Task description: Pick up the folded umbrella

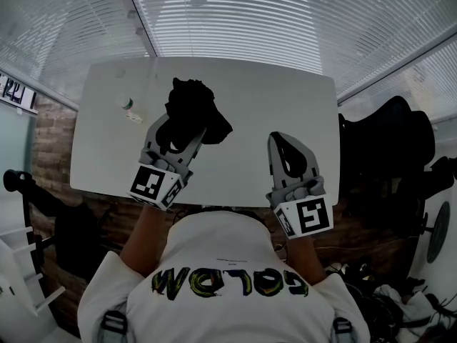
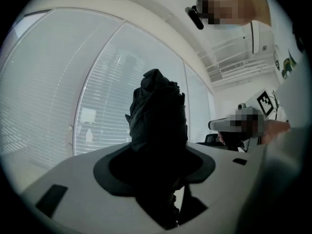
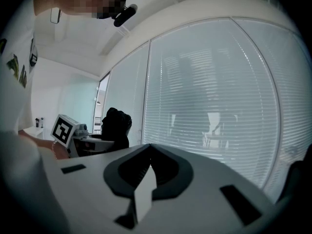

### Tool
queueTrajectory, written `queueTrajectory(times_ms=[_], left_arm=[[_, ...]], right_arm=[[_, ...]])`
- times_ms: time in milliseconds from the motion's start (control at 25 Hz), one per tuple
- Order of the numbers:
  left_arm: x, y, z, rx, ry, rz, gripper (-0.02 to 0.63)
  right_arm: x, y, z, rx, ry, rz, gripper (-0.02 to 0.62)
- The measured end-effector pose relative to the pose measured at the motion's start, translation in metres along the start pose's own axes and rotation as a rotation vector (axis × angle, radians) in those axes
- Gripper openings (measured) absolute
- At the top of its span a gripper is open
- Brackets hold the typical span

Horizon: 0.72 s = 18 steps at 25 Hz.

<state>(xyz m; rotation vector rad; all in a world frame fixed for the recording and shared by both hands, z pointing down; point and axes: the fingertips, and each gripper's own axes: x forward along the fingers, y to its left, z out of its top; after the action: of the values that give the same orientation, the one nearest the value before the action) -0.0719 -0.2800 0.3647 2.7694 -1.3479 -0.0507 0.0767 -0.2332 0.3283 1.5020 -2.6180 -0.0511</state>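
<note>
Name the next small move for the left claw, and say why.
Probably raise it slightly, grip unchanged: the left claw is shut on the black folded fabric umbrella, and the head view cannot show whether its loose folds clear the white table.

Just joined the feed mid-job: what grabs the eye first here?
The black folded umbrella stands out most, clamped in the left gripper over the left half of the white table. The right gripper hovers at the table's near right, jaws together and empty. A small bottle sits near the table's left edge.
</note>
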Motion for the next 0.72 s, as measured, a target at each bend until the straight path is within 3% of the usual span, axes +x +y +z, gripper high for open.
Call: queueTrajectory(times_ms=[720], left_arm=[[-0.065, 0.001, 0.046, -0.061, -0.166, 0.049, 0.244]], right_arm=[[-0.005, 0.008, 0.002, -0.011, -0.008, 0.023, 0.011]])
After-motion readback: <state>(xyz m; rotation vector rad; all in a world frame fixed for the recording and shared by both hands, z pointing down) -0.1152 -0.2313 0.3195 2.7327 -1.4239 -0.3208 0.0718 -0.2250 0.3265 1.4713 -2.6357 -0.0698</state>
